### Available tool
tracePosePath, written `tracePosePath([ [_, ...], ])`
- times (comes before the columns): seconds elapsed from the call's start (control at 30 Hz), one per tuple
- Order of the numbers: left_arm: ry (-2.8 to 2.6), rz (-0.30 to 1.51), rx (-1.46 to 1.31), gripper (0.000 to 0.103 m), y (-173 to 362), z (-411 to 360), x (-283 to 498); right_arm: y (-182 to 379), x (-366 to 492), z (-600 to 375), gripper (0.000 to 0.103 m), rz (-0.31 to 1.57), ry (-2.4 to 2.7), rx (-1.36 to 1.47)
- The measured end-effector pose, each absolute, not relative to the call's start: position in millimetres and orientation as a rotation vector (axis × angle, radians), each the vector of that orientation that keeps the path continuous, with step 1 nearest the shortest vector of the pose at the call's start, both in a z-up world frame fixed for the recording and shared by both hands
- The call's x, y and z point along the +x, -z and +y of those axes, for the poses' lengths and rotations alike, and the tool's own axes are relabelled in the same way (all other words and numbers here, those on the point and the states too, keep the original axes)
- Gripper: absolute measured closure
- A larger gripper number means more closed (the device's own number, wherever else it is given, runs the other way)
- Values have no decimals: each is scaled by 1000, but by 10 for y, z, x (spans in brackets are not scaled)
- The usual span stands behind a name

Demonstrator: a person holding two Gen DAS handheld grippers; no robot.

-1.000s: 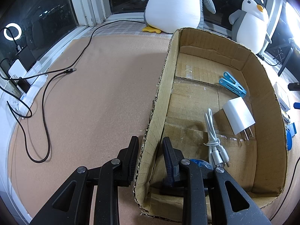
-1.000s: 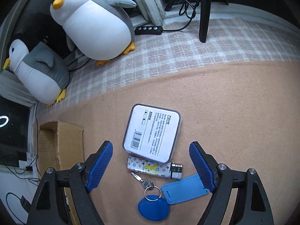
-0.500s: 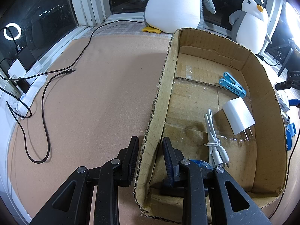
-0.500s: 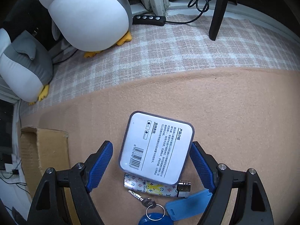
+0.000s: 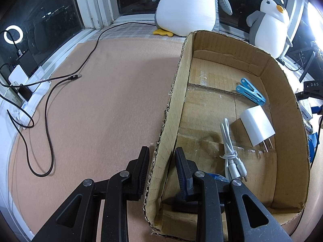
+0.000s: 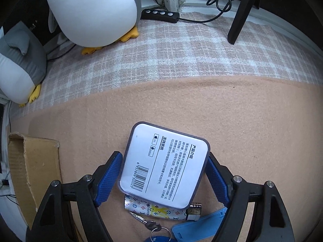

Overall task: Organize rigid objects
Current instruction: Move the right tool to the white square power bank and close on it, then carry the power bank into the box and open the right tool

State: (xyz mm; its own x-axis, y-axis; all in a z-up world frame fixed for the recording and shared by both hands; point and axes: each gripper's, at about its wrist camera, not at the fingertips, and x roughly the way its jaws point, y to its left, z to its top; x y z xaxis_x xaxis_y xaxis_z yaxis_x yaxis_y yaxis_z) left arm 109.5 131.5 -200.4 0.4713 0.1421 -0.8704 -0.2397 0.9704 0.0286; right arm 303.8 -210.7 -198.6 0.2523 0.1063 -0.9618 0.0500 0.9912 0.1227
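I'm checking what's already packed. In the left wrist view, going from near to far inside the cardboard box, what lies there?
White cable → white charger → blue clothespins.

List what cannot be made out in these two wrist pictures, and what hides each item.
- Blue object in the brown cardboard box: left wrist view, behind the left claw.
- Patterned silver lighter: right wrist view, partly under the white square labelled case.
- Blue round key fob: cut by the bottom edge.
- Right claw: pad contact with the case unclear.
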Motion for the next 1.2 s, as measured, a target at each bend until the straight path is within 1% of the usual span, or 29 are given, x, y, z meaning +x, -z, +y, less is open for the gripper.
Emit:
tracePosePath([
  [0.3, -233, 1054, -104, 75, 1997, 1309, 1109, 1955, 2967, -2044, 31, 1309, -60, 140],
  [0.57, -233, 1054, -104, 75, 2000, 1309, 1103, 1837, 2922, -2304, 32, 1262, -83, 158],
  [0.87, -233, 1054, -104, 75, 2002, 1308, 1101, 1677, 2806, -2236, 33, 1216, -110, 133],
  [1.0, -233, 1053, -105, 75, 2002, 1309, 1103, 1520, 2713, -2248, 33, 1193, -132, 164],
  [1.2, -233, 1052, -105, 75, 1992, 1308, 1124, 1245, 2611, -1919, 33, 1133, -231, 137],
])
